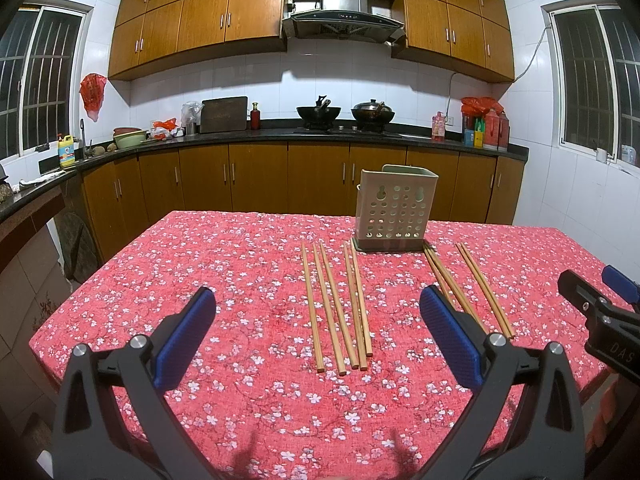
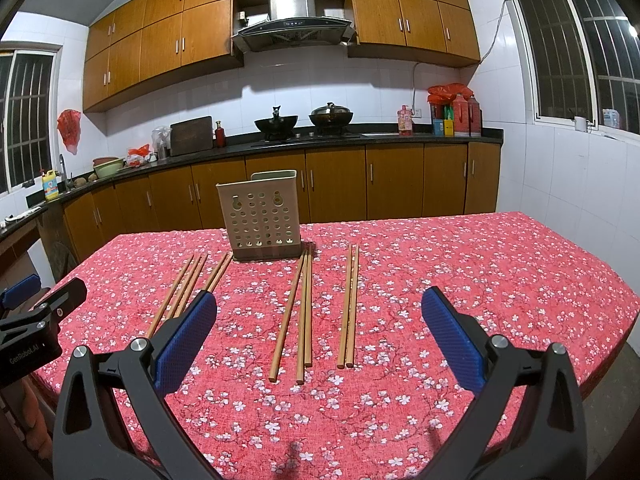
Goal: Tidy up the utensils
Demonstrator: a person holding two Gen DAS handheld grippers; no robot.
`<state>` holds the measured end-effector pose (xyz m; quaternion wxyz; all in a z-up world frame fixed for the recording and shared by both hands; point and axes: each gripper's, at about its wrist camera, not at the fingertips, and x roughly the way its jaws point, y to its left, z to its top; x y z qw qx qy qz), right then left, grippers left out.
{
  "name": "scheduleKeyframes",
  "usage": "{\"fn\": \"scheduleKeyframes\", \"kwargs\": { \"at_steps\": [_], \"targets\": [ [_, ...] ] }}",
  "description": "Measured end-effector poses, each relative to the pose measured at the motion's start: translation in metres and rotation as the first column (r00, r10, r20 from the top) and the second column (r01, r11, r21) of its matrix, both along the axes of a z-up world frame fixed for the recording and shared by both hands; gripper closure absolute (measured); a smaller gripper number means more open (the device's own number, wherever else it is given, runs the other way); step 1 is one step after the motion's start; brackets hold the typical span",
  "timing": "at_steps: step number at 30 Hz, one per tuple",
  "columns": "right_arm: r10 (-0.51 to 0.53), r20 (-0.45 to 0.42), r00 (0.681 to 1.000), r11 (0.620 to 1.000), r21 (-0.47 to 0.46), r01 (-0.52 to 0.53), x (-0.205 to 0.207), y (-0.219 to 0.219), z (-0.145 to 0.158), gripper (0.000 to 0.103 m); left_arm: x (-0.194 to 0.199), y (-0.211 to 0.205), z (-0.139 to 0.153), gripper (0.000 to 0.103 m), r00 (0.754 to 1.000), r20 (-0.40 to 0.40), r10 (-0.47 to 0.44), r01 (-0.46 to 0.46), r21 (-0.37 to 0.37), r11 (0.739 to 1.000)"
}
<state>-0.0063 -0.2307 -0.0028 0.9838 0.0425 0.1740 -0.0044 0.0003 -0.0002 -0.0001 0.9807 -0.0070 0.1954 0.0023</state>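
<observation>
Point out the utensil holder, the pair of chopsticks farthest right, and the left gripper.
utensil holder (image 1: 394, 212), left wrist view, on its perforated front wall.
rightmost chopstick pair (image 2: 349, 308), right wrist view, mid-length on the sticks.
left gripper (image 1: 316, 334), left wrist view, midway between its open blue fingertips.

"GenRobot.AI" on left gripper (image 2: 24, 344), "DAS" on right gripper (image 1: 612, 320)

Side-by-side wrist views, shared table (image 1: 248, 240)

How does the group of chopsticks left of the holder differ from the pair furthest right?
The left group has five chopsticks, spread loosely; the rightmost pair has two, lying tight together. The left group begins by the holder; the pair lies apart from it. Both lie flat on the floral tablecloth.
</observation>
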Motion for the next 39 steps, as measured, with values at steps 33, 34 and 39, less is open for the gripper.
{"fn": "scheduleKeyframes", "kwargs": {
  "at_steps": [33, 34, 39],
  "targets": [
    [-0.043, -0.12, 0.992, 0.999, 0.026, 0.047, 0.039, -0.02, -0.017, 0.002, 0.04, 0.025, -0.018, 0.004, 0.991, -0.123, 0.061, -0.064, -0.016, 0.998],
    [-0.048, -0.137, 0.989, 0.998, 0.031, 0.053, 0.044, -0.023, -0.019, 0.002, 0.045, 0.029, -0.019, 0.004, 0.987, -0.144, 0.071, -0.075, -0.019, 0.997],
    [-0.096, -0.289, 0.952, 0.994, 0.027, 0.109, 0.087, -0.042, -0.035, 0.008, 0.07, 0.049, -0.03, 0.004, 0.964, -0.251, 0.088, -0.112, -0.082, 0.99]
  ]
}}
